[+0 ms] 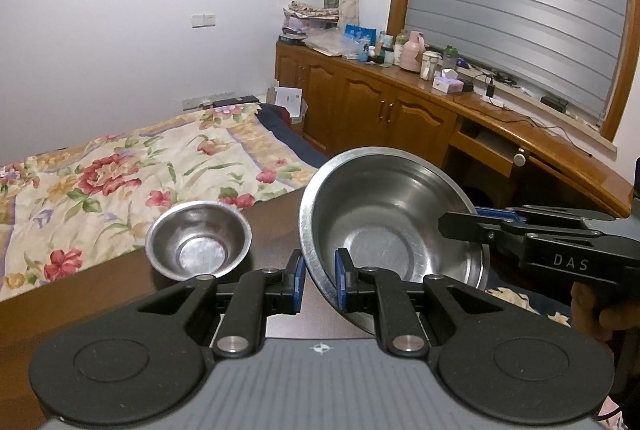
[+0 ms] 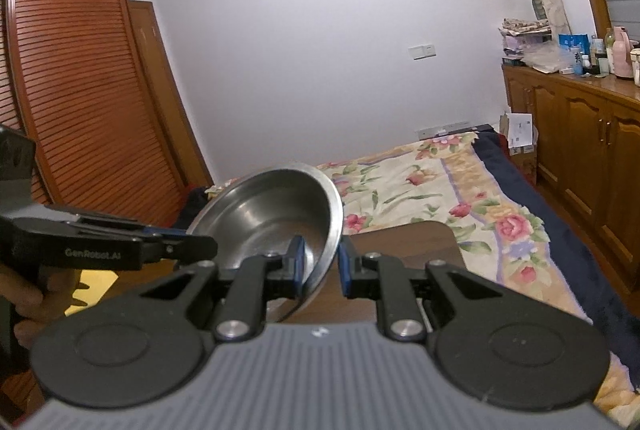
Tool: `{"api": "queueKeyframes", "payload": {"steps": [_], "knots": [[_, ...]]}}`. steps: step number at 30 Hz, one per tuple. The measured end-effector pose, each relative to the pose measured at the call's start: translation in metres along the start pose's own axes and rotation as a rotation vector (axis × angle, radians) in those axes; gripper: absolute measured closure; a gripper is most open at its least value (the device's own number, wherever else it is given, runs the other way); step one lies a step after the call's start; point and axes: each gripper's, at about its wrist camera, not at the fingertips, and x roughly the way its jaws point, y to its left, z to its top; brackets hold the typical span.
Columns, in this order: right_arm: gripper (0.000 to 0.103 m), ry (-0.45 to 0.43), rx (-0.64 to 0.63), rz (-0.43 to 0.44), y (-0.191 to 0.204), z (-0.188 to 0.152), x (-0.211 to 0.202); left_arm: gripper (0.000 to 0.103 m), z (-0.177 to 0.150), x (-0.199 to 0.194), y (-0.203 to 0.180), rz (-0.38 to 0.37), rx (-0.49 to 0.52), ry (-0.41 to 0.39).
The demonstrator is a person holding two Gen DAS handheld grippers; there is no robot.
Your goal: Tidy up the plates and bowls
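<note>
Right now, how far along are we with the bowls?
Nothing looks stacked yet. In hand: the large steel bowl is tilted, with the left gripper shut on its near rim and the right gripper shut on the opposite rim. Left: the small steel bowl sits alone, upright, on the brown table; the two bowls still need nesting. No plates are in view.

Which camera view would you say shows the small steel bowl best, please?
The left wrist view: the small steel bowl sits upright on the brown table, fully visible beside the large bowl. The right wrist view does not show it.
</note>
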Motion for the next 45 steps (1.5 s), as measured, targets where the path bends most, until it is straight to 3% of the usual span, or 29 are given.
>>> {"api": "queueKeyframes", "payload": {"steps": [22,35,45], "knots": [[0.083,0.097,0.027,0.053,0.028,-0.057,-0.015,0.085,-0.075,-0.041,-0.010,0.043,-0.037,-0.001],[0.083,0.164,0.065,0.071,0.036,-0.087,-0.016,0.085,-0.114,-0.046,-0.013,0.072,-0.038,0.018],[0.083,0.159,0.002,0.035,0.049,-0.097,-0.017,0.084,-0.130,-0.038,-0.014,0.087,-0.049,0.043]]}}
